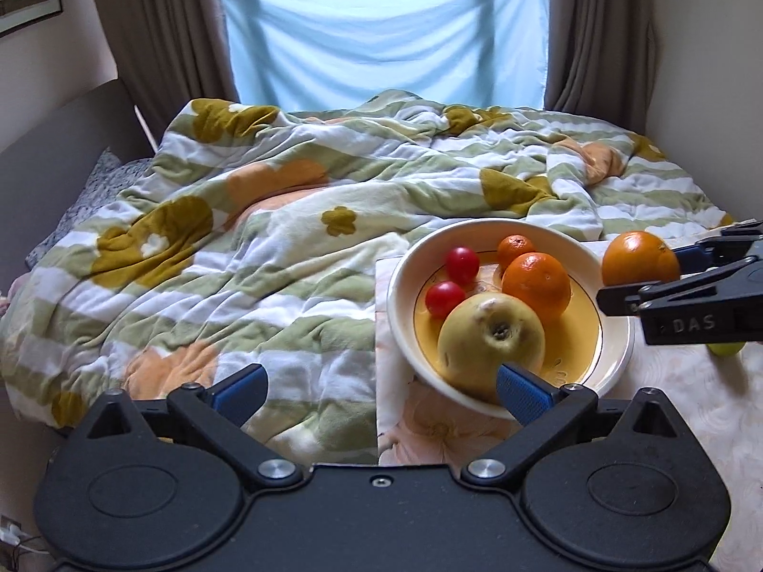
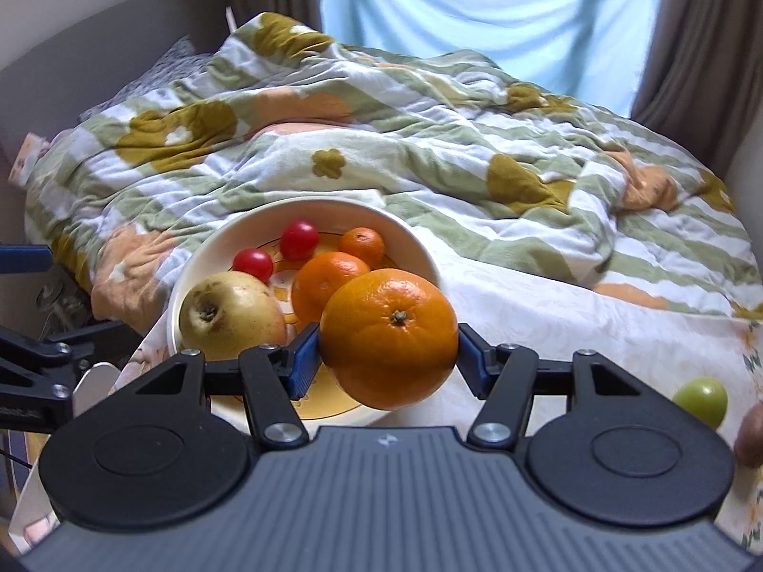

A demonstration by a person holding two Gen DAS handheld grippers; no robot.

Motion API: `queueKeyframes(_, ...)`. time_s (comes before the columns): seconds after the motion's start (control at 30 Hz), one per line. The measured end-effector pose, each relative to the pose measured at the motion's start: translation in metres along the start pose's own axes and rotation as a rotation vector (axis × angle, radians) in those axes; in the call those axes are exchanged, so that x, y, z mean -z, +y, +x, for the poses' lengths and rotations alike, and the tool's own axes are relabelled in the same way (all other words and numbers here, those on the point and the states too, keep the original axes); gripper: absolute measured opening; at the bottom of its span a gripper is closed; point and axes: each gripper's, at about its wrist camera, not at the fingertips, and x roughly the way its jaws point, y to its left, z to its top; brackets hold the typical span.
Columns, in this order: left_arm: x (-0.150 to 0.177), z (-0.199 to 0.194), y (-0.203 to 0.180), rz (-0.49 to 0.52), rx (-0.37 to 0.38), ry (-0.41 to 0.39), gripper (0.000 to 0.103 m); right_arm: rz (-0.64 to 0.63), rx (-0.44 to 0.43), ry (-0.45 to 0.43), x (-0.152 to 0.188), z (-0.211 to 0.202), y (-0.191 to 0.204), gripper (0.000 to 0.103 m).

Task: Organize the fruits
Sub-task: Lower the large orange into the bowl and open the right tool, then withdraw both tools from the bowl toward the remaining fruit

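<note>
A white bowl [image 1: 615, 357] with a yellow inside stands on the table and holds a yellow apple [image 1: 491, 338], two oranges [image 1: 536, 281] and two red cherry tomatoes [image 1: 461, 262]. My right gripper [image 2: 387, 357] is shut on a large orange [image 2: 388, 338] and holds it just right of the bowl [image 2: 210, 252], above the table. The held orange also shows in the left wrist view [image 1: 639, 257]. My left gripper [image 1: 381, 388] is open and empty at the bowl's near left rim, its right pad in front of the apple.
A floral cloth covers the table [image 2: 572, 324]. A green fruit [image 2: 701, 400] and a brown fruit [image 2: 751, 434] lie on it at the right. A bed with a striped flowered quilt [image 1: 286, 238] lies beyond, with curtains and a blue sheet behind.
</note>
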Motion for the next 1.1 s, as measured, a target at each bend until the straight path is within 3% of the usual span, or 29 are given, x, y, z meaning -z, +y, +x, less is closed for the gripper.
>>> queueKeyframes(0.2,0.009,-0.006,0.002,-0.036,-0.017,0.008,0.103,-0.134,-0.067,-0.001,0.009,0.018,0.014,0.074)
queueKeyframes(0.43,0.018,-0.009,0.001,-0.041,-0.022,0.012,0.103,-0.139,-0.117,0.019,0.019,0.029,0.020,0.075)
queueKeyframes(0.5,0.018,-0.010,0.001,-0.040,-0.019,0.013,0.103,-0.135,-0.101,-0.007,0.021,0.025,0.021,0.086)
queueKeyframes(0.53,0.019,-0.010,0.001,-0.039,-0.015,0.014,0.103,-0.134,-0.087,-0.019,0.021,0.022,0.022,0.100)
queueKeyframes(0.57,0.018,-0.011,0.000,-0.037,-0.012,0.014,0.103,-0.134,-0.073,-0.033,0.021,0.019,0.022,0.103)
queueKeyframes(1.1,0.020,-0.044,-0.003,-0.009,0.016,-0.035,0.103,-0.107,0.035,-0.072,0.032,-0.035,0.015,0.103)
